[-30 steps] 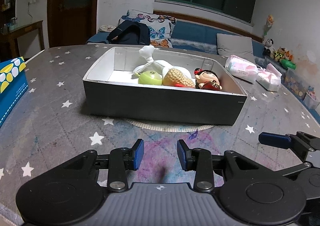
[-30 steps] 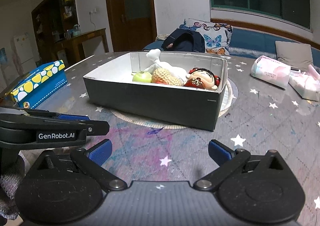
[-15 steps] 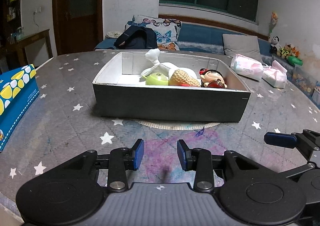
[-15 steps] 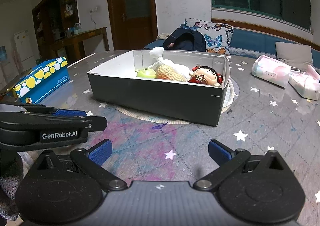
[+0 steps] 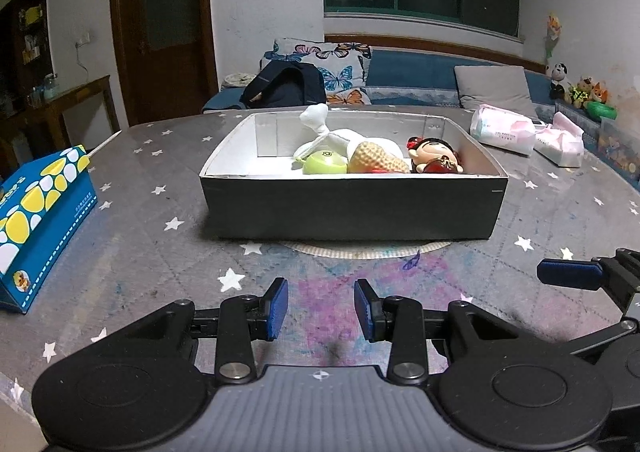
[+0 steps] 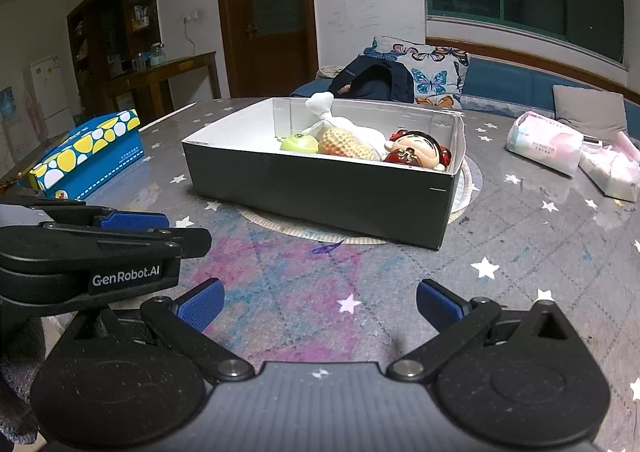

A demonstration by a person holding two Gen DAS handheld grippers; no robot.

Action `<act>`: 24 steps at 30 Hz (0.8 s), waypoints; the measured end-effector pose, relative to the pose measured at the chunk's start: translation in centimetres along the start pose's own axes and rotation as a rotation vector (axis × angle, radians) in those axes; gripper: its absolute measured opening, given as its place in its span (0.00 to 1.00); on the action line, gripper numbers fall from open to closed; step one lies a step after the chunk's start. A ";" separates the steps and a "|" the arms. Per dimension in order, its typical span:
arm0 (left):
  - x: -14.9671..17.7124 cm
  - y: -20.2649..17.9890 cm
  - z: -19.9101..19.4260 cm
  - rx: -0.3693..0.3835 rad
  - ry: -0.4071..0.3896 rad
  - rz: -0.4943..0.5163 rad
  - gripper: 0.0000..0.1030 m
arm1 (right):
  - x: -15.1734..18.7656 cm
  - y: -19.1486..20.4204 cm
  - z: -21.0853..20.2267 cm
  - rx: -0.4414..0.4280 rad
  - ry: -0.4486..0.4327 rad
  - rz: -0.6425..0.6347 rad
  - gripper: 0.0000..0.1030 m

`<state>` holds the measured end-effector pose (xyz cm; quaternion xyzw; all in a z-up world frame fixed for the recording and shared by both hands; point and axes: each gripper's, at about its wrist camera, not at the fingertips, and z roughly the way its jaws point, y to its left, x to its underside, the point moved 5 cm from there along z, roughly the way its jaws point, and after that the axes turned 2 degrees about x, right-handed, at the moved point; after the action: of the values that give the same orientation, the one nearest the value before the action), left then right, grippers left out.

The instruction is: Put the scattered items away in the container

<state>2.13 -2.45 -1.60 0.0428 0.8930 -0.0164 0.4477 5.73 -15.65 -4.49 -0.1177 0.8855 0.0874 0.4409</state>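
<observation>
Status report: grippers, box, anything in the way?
Left gripper and right gripper open, empty. Box holds doll, green ball, white toy. Nothing between grippers and box.

Box (image 5: 352, 208) front wall hides lower parts of green ball (image 5: 324, 163), doll (image 5: 434, 156) & white toy (image 5: 320, 124); box floor mostly unseen. Blue carton (image 5: 36, 220) cut by left edge. Right gripper (image 5: 592, 292) only partly in frame. Shelf items (image 6: 140, 4) too small to identify.
</observation>
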 end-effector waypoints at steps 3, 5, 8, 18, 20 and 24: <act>-0.3 0.0 0.2 -0.006 -0.004 0.003 0.37 | -0.2 -0.1 0.1 0.004 -0.002 0.004 1.00; -0.4 0.0 0.4 -0.006 -0.003 0.004 0.37 | -0.3 -0.1 0.2 0.003 -0.002 0.008 1.00; -0.7 -0.1 0.6 -0.006 0.000 0.004 0.37 | -0.6 -0.3 0.4 0.008 -0.001 0.009 1.00; -1.7 -0.4 1.9 -0.004 0.010 0.010 0.37 | -1.5 -0.6 1.5 0.016 0.007 0.018 1.00; -1.9 -0.6 2.2 -0.003 0.012 0.015 0.37 | -1.7 -0.7 1.7 0.021 0.008 0.020 1.00; -2.3 -0.8 3.0 0.004 0.015 0.026 0.37 | -1.9 -1.2 2.4 0.024 0.018 0.026 1.00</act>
<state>5.78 -3.59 -1.54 0.0555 0.8956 -0.0121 0.4412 9.01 -15.90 -4.43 -0.1015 0.8920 0.0815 0.4330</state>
